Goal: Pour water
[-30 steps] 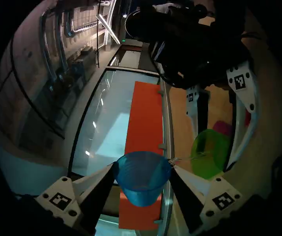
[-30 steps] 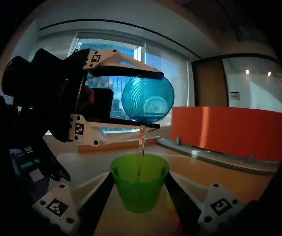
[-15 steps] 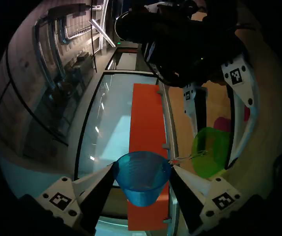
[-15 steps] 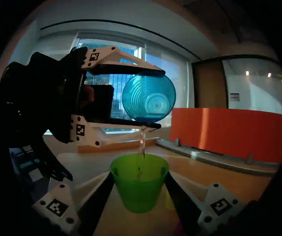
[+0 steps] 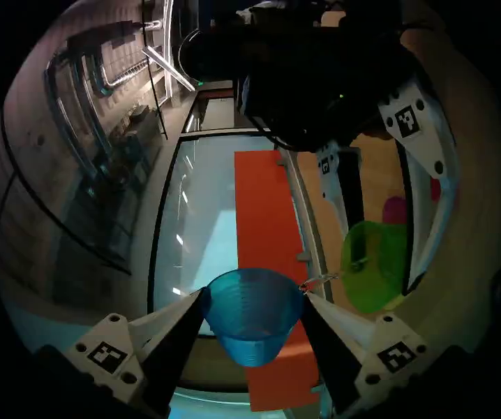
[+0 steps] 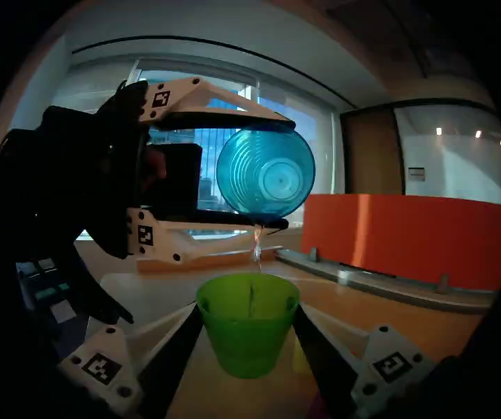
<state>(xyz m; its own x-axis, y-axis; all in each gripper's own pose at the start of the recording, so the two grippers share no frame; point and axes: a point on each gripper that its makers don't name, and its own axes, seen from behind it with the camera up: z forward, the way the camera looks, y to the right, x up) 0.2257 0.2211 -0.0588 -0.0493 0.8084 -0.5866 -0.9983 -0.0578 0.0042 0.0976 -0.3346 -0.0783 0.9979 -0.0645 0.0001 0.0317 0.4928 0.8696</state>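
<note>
My left gripper (image 5: 252, 318) is shut on a clear blue cup (image 5: 252, 313), turned on its side. In the right gripper view that blue cup (image 6: 265, 174) hangs above with its bottom facing the camera, held by the left gripper (image 6: 273, 174). A thin stream of water (image 6: 256, 246) falls from its rim into an upright green cup (image 6: 248, 322). My right gripper (image 6: 248, 328) is shut on the green cup. In the left gripper view the green cup (image 5: 374, 264) sits to the right, between the right gripper's white fingers (image 5: 437, 202).
A wooden tabletop (image 6: 362, 300) lies under the cups. An orange partition (image 6: 418, 234) with a metal rail stands at the right, large windows behind. A pink object (image 5: 394, 208) lies past the green cup. A dark hand and gripper body fill the left.
The blue cup has tipped further, its bottom turning more toward the right gripper's camera. The water stream keeps falling into the green cup, which has stayed put.
</note>
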